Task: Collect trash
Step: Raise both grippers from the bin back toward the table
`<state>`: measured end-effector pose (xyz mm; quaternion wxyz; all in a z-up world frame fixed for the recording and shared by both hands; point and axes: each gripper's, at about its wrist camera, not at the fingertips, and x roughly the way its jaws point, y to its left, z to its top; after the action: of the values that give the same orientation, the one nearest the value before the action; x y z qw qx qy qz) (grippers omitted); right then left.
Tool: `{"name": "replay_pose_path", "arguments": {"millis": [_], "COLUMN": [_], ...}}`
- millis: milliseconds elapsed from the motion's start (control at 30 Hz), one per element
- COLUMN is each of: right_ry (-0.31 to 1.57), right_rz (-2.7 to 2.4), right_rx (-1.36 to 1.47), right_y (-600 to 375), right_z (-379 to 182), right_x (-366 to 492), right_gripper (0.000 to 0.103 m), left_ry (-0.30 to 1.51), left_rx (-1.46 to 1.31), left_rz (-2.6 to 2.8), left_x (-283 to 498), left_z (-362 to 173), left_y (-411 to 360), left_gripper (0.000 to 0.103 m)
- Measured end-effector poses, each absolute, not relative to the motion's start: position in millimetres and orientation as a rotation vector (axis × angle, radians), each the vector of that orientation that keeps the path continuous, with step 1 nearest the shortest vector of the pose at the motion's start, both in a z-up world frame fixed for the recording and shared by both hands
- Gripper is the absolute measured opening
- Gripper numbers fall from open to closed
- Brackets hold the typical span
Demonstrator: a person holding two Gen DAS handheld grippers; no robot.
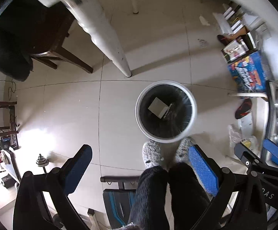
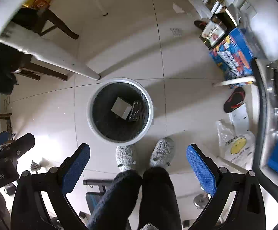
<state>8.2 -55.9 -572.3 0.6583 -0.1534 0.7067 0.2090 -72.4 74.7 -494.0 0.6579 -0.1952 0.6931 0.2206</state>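
You are standing on the tiled floor (image 1: 66,103) beside a white table leg (image 1: 108,38), with both cameras looking straight down. The round white bin (image 2: 90,115) with its dark liner is sitting just ahead of your grey slippers (image 2: 162,151). You are holding the left gripper (image 1: 140,164) and the right gripper (image 2: 139,163) spread wide, gripping nothing. A pale square box (image 2: 121,108) and a darker wrapper (image 2: 136,111) are lying touching at the bin's bottom.

left gripper (image 1: 139,164): jaws wide, empty | right gripper (image 2: 139,163): jaws wide, empty, pointing down
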Motion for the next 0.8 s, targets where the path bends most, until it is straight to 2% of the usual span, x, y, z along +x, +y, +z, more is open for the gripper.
{"name": "replay_pose_path", "arguments": {"millis": [433, 600, 800], "right_ry": [1.556, 1.533, 1.448], "right_rz": [0.492, 0.476, 0.390], "right_rx": [-0.277, -0.150, -0.077], "right_y": [-68.9, -68.6, -84.5], "right_z": [-389.9, -333.5, -282.7], "right_x": [-22.6, 13.2, 99.6], "right_gripper": [0.102, 0.102, 0.102], "left_ry": [1.442, 1.328, 1.242], "left_rx": [-0.449, -0.360, -0.197], "left_rz": [0.508, 0.505, 0.477], "left_x": [-101.0, -54.8, 46.6], "left_z": [-343.8, -299.9, -264.2], "left_y": [75.8, 84.1, 79.9], "left_gripper": [0.103, 0.103, 0.103]}}
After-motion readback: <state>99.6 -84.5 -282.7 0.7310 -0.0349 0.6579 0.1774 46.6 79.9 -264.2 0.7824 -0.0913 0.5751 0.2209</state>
